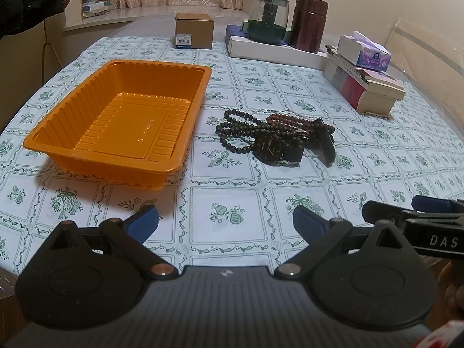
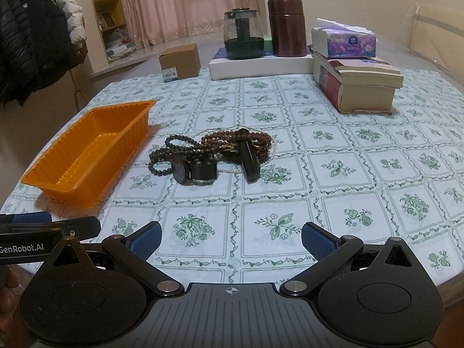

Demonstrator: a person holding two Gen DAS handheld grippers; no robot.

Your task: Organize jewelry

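tray (image 1: pixel 72 107): orange, ribbed walls
tablecloth (image 1: pixel 232 191): white, grid of green vine borders, green flower and fruit sprigs in the squares
dark beads (image 1: pixel 235 130): blackish brown
red beads (image 1: pixel 290 120): reddish brown
watch (image 1: pixel 269 146): black face, black strap
pearl strand (image 2: pixel 232 171): white
left gripper (image 1: pixel 225 221): black body, blue pads
right gripper (image 2: pixel 231 238): black body, blue pads, white lettering on the side
cardboard box (image 1: pixel 194 30): brown, white label
glass pot (image 1: pixel 268 18): clear top, dark green base
canister (image 1: pixel 308 23): dark maroon
tissue pack (image 2: pixel 345 42): white and purple
curtain (image 2: pixel 188 3): pale pink
jackets (image 2: pixel 32 37): black, one white
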